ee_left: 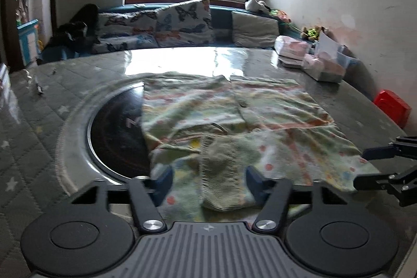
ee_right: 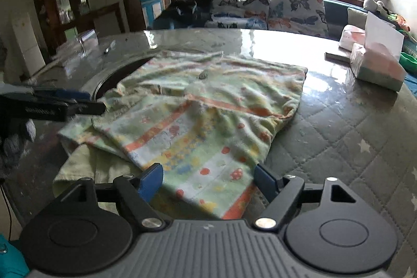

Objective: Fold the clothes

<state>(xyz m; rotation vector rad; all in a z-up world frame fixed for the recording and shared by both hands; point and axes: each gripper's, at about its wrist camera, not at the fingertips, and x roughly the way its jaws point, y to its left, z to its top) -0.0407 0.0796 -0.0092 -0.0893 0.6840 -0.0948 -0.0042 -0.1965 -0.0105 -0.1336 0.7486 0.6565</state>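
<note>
The worktop, round, glossy and covered with a quilted star-print mat, carries the whole job; a dark circular recess sits in it at about 9 o'clock of the left wrist view, partly covered by cloth. The garment, a pale green child's piece with orange stripes, dots and a button, lies spread over the middle of the worktop, its near hem reaching both pairs of tongs. Judged from how it lies, folding is at an early stage: one panel appears turned over the body, but the cloth is rumpled, edges do not meet squarely, and a ribbed cuff or sleeve end lies loose at 6 o'clock; squaring and the final folds remain. The left tongs stand released, fingers wide to either side of that ribbed end, with nothing pinched. The right tongs are likewise spread, straddling the near striped edge without gripping it; in the left wrist view they show at 3 o'clock beside the garment's corner. Containers: a tissue box at 2 o'clock of the right wrist view with a white sheet standing above it; a red box at 3 o'clock, contents not visible.
</note>
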